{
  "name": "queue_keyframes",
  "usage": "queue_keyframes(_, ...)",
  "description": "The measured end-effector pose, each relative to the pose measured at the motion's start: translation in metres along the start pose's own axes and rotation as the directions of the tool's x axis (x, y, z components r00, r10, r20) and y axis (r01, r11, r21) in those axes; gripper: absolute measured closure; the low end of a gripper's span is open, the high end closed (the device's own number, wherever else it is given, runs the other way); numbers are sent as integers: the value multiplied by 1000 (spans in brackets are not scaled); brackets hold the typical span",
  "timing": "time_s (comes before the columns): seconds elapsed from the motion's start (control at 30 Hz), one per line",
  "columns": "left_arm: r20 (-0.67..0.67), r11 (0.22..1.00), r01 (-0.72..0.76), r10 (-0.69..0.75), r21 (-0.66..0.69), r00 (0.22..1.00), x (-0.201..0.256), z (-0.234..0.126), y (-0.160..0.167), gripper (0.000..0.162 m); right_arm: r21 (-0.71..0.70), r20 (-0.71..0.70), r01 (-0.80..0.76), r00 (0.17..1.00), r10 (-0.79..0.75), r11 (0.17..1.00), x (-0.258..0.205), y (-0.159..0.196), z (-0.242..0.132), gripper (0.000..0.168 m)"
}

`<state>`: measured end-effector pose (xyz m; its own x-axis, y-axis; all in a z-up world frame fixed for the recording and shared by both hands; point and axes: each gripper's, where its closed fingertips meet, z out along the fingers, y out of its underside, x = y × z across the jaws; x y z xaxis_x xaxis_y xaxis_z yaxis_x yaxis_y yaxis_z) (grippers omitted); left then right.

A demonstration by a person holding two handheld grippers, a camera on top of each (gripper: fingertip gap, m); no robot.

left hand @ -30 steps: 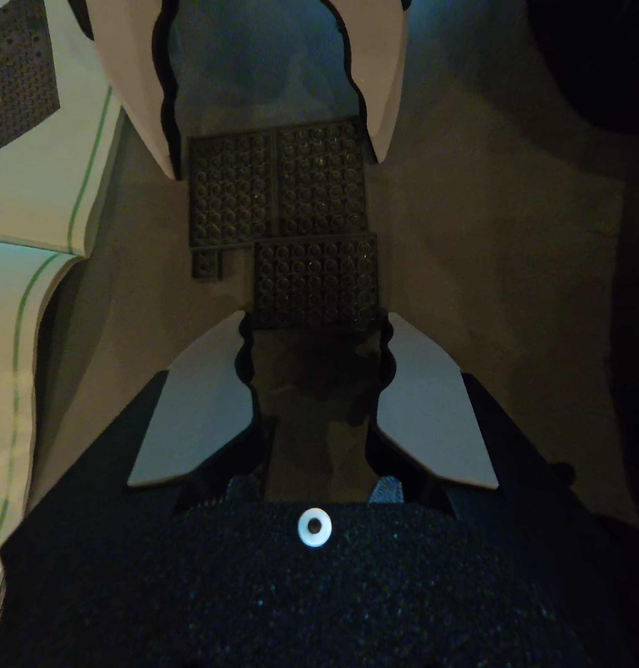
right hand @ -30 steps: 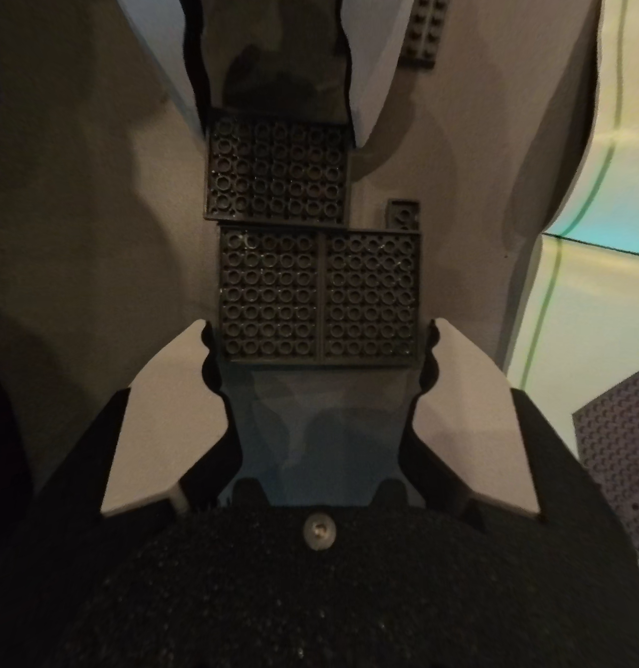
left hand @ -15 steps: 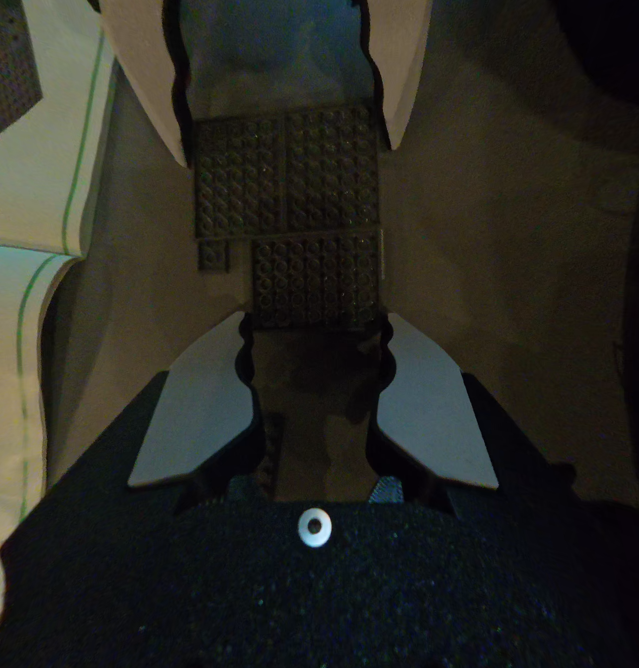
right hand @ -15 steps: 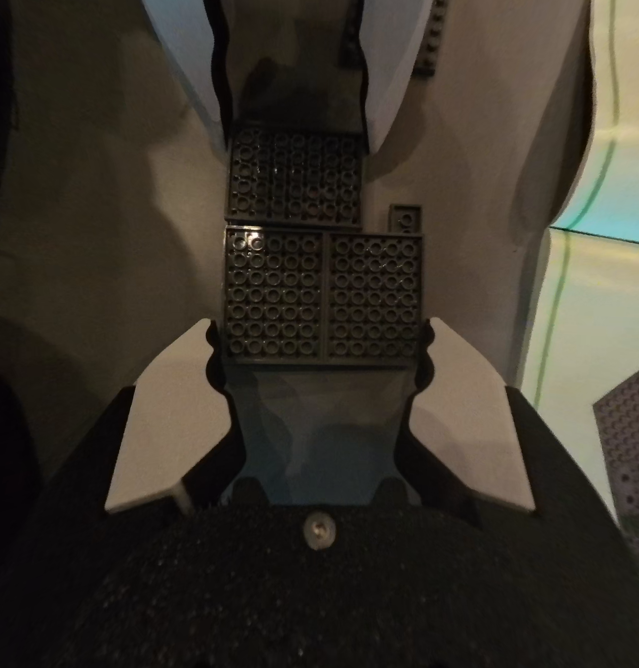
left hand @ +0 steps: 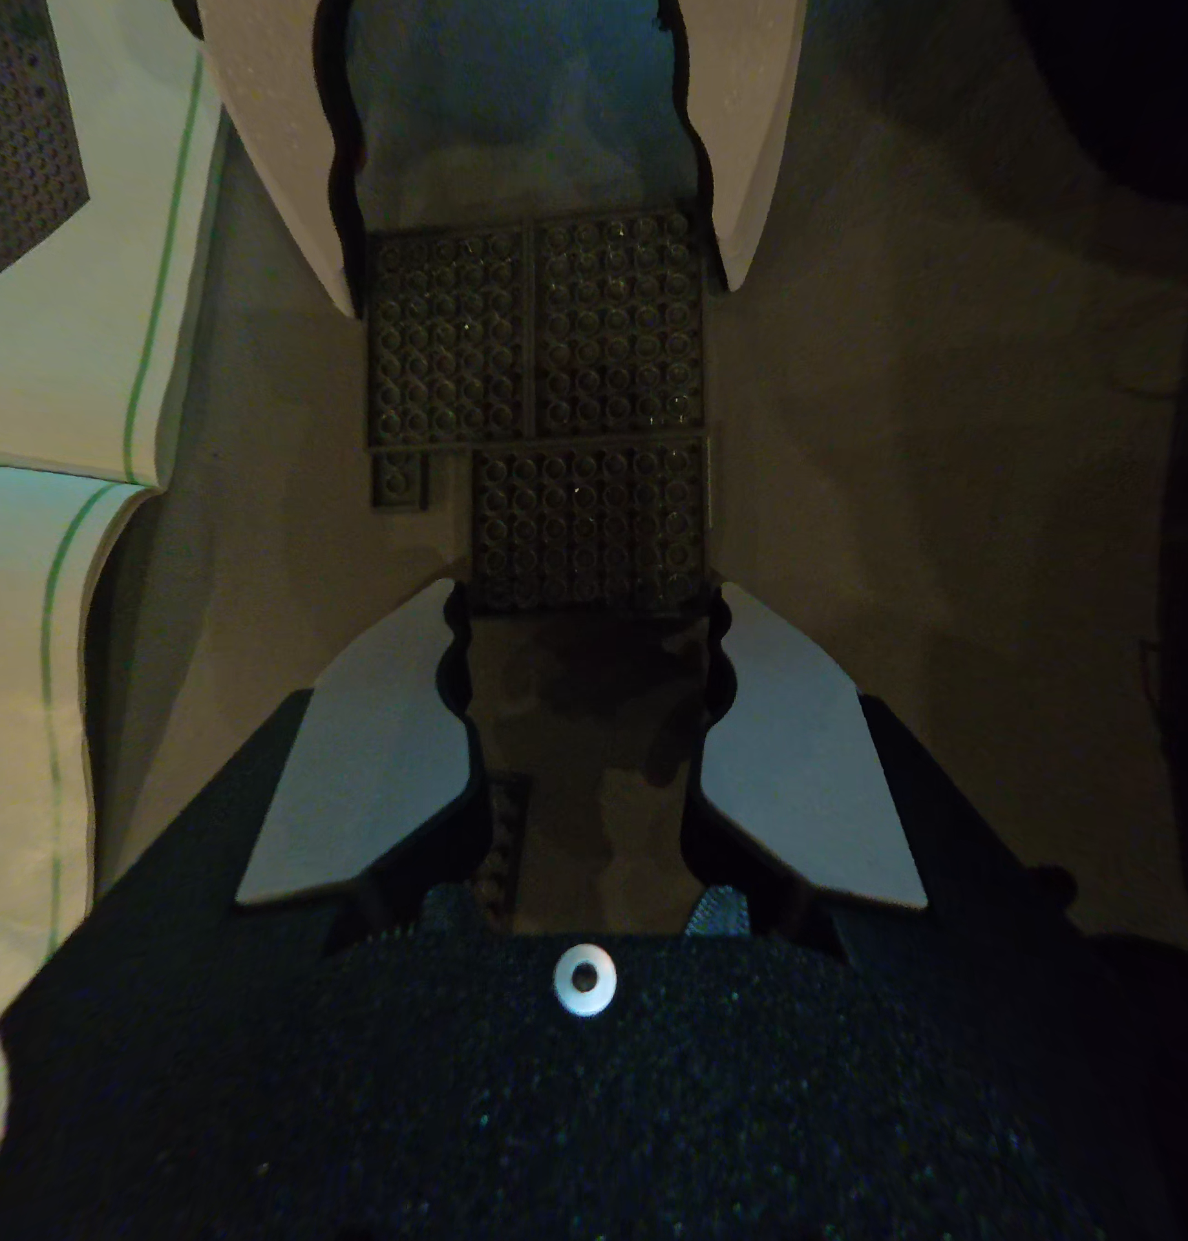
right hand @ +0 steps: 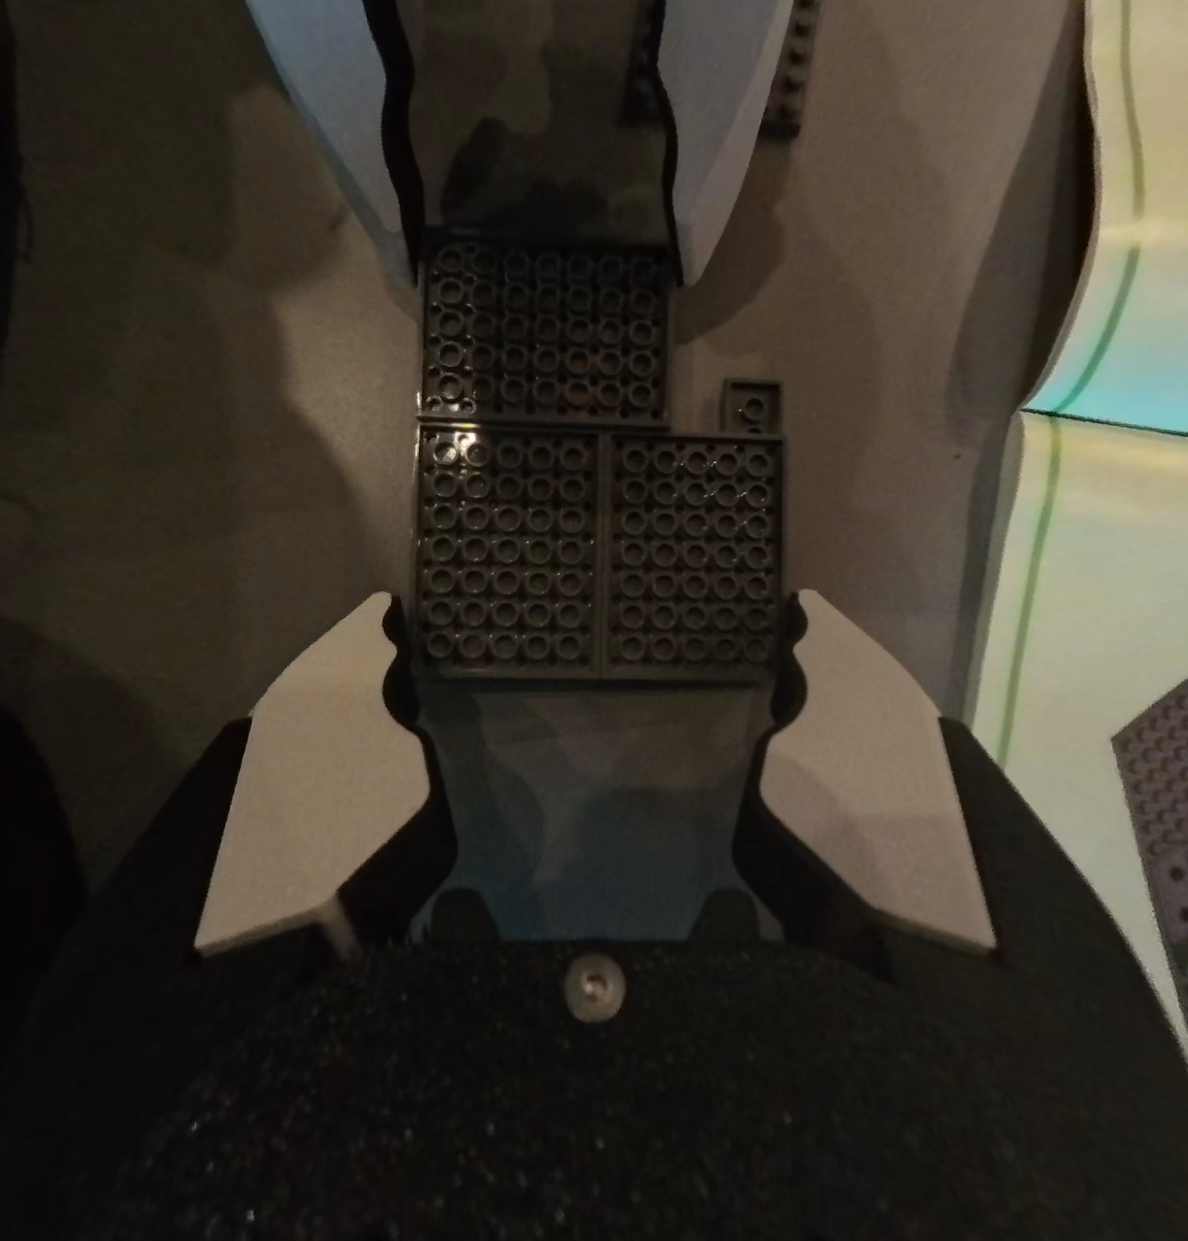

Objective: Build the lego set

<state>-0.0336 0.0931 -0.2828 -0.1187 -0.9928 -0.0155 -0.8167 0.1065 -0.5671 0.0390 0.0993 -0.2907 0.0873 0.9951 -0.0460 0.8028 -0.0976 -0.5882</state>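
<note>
Three dark grey studded plates lie on the pale table between my two grippers, which face each other. My left gripper is shut on the near end of a single plate, fingertips on its two sides. My right gripper is shut on a side-by-side pair of plates, which also shows in the left wrist view. The single plate butts against the pair's far edge, flush at one side. A small grey plate sticks out beside it. Each gripper shows at the top of the other's view: the right, the left.
An open instruction booklet with green lines lies to my left gripper's left; it is at the right of the right wrist view. A narrow dark studded strip lies on the table under the left gripper. Bare table lies on the other side. The gap from one gripper's tips to the other's is roughly 8 centimeters.
The single plate and the pair have slid sideways relative to each other, so their edges now line up on one side. Both grippers have kept their grip and width.
</note>
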Motion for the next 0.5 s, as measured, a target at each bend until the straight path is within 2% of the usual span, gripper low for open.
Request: queue_keyframes(0.5, 4, 1000, -22, 22, -4, 1000, 3, 3, 1, 93, 1, -5, -4, 1000, 4, 1000, -1, 0, 0, 64)
